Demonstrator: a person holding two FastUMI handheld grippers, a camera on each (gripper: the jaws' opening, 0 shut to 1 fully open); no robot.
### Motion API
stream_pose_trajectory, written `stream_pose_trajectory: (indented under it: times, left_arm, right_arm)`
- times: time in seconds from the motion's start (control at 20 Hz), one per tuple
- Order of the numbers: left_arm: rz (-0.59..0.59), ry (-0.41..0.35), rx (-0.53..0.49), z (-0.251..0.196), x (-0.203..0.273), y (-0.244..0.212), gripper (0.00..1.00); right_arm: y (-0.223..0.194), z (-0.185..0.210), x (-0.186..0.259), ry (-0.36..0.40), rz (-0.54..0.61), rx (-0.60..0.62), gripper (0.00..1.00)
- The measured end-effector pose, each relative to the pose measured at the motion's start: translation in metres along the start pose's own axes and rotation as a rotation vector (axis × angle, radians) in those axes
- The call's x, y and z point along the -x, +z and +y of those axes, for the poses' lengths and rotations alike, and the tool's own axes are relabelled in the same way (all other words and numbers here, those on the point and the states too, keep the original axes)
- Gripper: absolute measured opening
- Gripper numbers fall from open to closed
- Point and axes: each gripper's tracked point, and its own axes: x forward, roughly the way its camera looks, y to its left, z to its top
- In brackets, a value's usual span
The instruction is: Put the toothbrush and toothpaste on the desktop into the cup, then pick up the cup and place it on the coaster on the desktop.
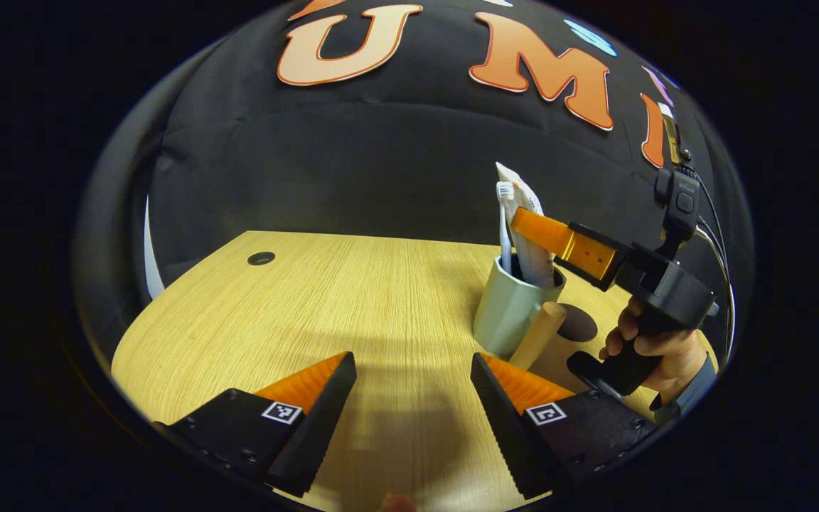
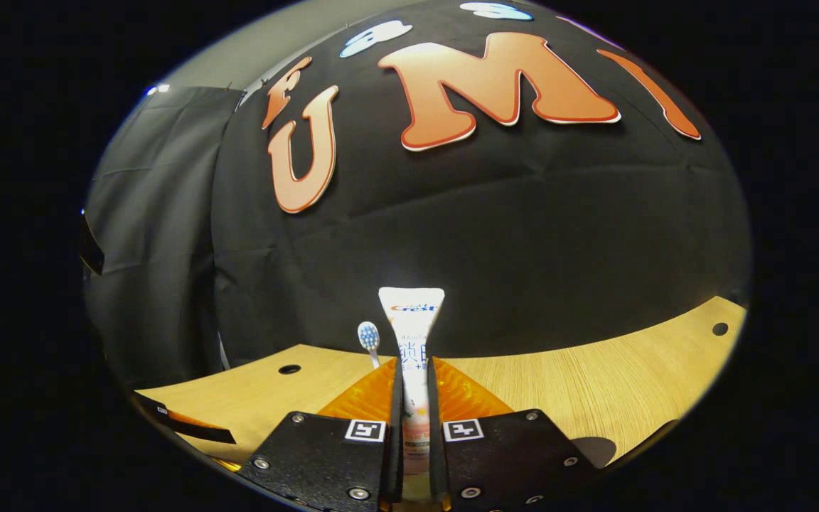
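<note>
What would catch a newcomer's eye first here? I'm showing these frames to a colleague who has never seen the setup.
Most striking is the toothpaste standing upright, clamped between the right gripper fingers. In the left gripper view it stands with the toothbrush in the pale cup at the right of the wooden desktop, near a dark round coaster. The left gripper waits open above bare wood.
</note>
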Motion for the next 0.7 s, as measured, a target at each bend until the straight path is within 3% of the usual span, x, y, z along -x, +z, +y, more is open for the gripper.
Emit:
stream_pose_trajectory:
  times: [0.35, 0.4, 0.5, 0.7]
  left_arm:
    - [-0.016, -0.025, 0.008, -0.006, -0.005, 0.006, 1.00]
    - [-0.025, -0.032, 0.009, -0.010, -0.003, 0.008, 0.98]
    - [-0.026, -0.039, 0.015, -0.017, 0.000, 0.009, 0.98]
    - [-0.029, -0.050, 0.017, -0.029, 0.005, 0.017, 0.98]
  right_arm:
    - [-0.017, -0.010, 0.030, -0.020, 0.118, 0.034, 0.26]
    - [-0.014, -0.011, 0.033, -0.022, 0.113, 0.042, 0.21]
    - [-0.003, -0.014, 0.046, -0.027, 0.106, 0.068, 0.36]
    - [0.025, -0.024, 0.071, -0.045, 0.057, 0.102, 0.53]
